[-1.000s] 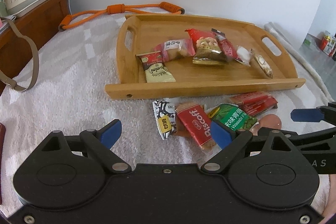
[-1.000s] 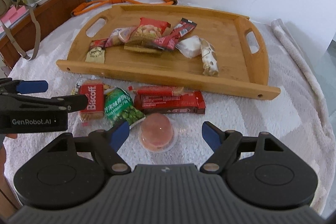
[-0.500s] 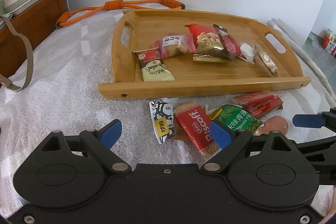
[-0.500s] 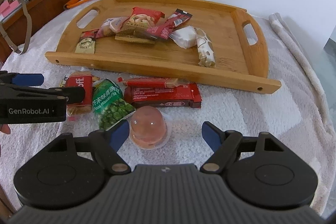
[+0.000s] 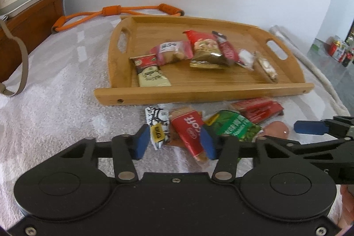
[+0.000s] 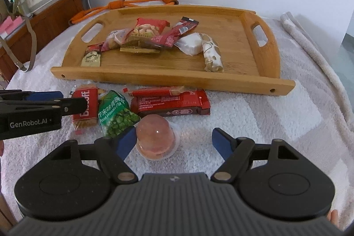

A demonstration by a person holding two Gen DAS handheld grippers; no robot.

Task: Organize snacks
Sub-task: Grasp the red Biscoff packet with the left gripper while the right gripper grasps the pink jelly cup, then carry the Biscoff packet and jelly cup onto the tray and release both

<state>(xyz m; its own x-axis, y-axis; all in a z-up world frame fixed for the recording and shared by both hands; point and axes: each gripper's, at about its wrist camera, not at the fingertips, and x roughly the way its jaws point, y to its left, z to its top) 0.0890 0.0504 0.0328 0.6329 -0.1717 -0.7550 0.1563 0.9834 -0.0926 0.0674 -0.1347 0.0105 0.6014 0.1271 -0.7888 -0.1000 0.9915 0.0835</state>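
Your left claw (image 5: 174,144) has closed in around the Biscoff pack (image 5: 191,133), not squeezing yet. Right claw (image 6: 173,143) gapes wide. Six snacks sit on the tray (image 6: 243,79); six wait.

Both wrist views look low and forward, close above the towel-covered surface, sharing the wooden tray (image 5: 199,92) (image 6: 172,79) mid-frame and the snacks lying before it.

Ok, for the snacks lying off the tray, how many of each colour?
Red: 3 (Biscoff pack, sausage stick, red bar)
Green: 1 (wasabi peas pack)
Pink: 1 (jelly cup)
Black-and-white: 1 (small packet)
Total: 6
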